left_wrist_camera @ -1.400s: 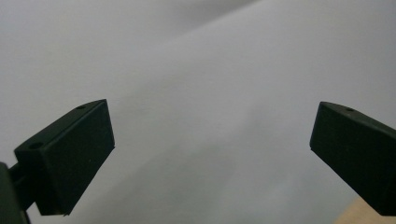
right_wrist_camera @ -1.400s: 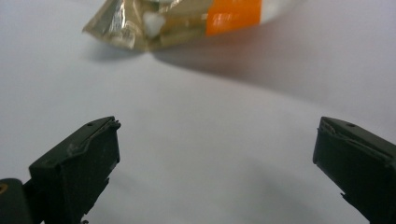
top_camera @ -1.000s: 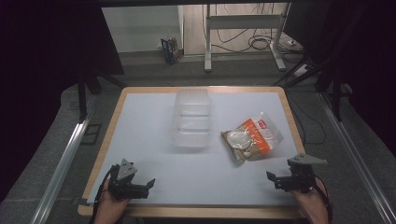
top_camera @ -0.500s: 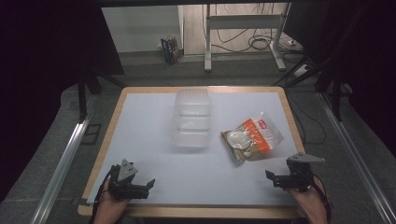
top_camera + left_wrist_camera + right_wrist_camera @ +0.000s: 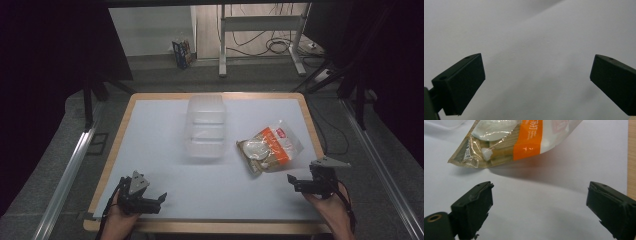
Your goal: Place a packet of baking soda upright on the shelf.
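A snack bag (image 5: 270, 149) with an orange band and a clear window lies on the right half of the white mat; its lower corner fills the top of the right gripper view (image 5: 524, 142). My right gripper (image 5: 293, 181) rests near the front right edge, pointing left, just short of the bag. Its jaws (image 5: 539, 205) stand wide apart and have just been closing a little, with nothing between them. My left gripper (image 5: 161, 199) sits at the front left, open over bare mat (image 5: 537, 82). A clear plastic container (image 5: 205, 125) stands mid-table.
The white mat (image 5: 150, 130) covers a table with a wooden rim (image 5: 117, 145). Metal rails (image 5: 70, 165) run along both sides of the table. Beyond the far edge are a desk frame (image 5: 260, 22) and cables on the floor.
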`<action>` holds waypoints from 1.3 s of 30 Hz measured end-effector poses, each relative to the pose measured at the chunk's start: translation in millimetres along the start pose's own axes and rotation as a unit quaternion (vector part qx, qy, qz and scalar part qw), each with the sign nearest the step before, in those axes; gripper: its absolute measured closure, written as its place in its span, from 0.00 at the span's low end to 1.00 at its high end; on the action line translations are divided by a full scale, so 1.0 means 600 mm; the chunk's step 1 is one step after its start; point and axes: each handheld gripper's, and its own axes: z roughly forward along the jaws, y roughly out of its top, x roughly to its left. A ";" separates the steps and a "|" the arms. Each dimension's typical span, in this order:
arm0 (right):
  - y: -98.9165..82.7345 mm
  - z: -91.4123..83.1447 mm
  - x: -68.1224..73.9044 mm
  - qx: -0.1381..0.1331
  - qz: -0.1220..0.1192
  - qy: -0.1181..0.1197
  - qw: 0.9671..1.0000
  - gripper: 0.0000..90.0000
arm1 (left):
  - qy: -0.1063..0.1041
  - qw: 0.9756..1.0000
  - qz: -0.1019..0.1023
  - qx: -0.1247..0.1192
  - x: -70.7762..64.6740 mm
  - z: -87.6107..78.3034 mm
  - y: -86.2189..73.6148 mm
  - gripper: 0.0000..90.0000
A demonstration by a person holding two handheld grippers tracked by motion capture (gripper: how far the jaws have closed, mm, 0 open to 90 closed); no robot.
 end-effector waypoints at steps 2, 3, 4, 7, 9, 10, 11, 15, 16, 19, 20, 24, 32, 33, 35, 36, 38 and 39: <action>0.003 0.000 0.000 0.003 0.001 -0.001 1.000 0.10 | 0.000 1.000 0.000 0.000 0.000 0.000 0.000 0.00; 0.005 0.000 -0.001 0.004 0.001 -0.003 1.000 0.11 | 0.001 1.000 -0.001 0.000 -0.001 0.001 0.000 0.00; 0.008 0.000 -0.001 0.004 0.001 -0.002 1.000 0.13 | 0.002 1.000 0.001 0.001 -0.001 0.001 0.000 0.00; 0.014 0.001 -0.006 0.007 0.004 0.003 1.000 0.17 | 0.004 1.000 0.002 0.003 -0.002 0.001 0.000 0.00; 0.018 0.003 -0.009 0.008 0.002 0.001 1.000 0.18 | 0.003 1.000 0.002 0.003 -0.002 0.001 0.000 0.00; 0.020 0.004 -0.011 0.007 0.000 -0.001 1.000 0.19 | 0.004 1.000 0.002 0.004 -0.002 0.001 0.000 0.00; 0.022 0.005 -0.013 0.008 -0.002 -0.003 1.000 0.20 | 0.004 1.000 0.002 0.004 -0.002 0.001 0.000 0.00; 0.030 0.011 -0.020 0.012 -0.003 -0.005 1.000 0.21 | 0.009 1.000 0.011 0.010 -0.006 0.003 0.001 0.00; 0.032 0.013 -0.022 0.014 -0.001 -0.004 1.000 0.21 | 0.012 1.000 0.014 0.011 -0.007 0.004 0.002 0.00; 0.038 0.021 -0.030 0.029 -0.004 0.006 1.000 0.21 | 0.016 1.000 0.020 0.015 -0.010 0.006 0.002 0.00; 0.043 0.025 -0.035 0.032 0.002 0.011 0.999 0.21 | 0.016 1.000 0.020 0.017 -0.010 0.006 0.003 0.00; 0.056 0.029 -0.044 0.027 0.015 0.024 0.999 0.21 | 0.014 1.000 0.014 0.015 -0.009 0.006 0.002 0.00; 0.083 0.043 -0.057 0.031 0.021 0.030 0.999 0.24 | 0.016 0.999 0.021 0.019 -0.010 0.008 0.003 0.00; 0.083 0.043 -0.057 0.031 0.021 0.030 0.999 0.24 | 0.016 0.999 0.021 0.019 -0.010 0.008 0.003 0.00; 0.091 0.050 -0.060 0.034 0.021 0.032 0.999 0.26 | 0.017 0.999 0.022 0.020 -0.010 0.008 0.003 0.00; 0.097 0.054 -0.061 0.035 0.020 0.036 0.999 0.29 | 0.017 0.999 0.022 0.021 -0.010 0.008 0.003 0.00; 0.105 0.059 -0.060 0.038 0.015 0.036 0.998 0.31 | 0.017 0.999 0.022 0.021 -0.010 0.008 0.003 0.00; 0.105 0.059 -0.060 0.038 0.015 0.036 0.998 0.31 | 0.017 0.999 0.023 0.022 -0.010 0.008 0.003 0.00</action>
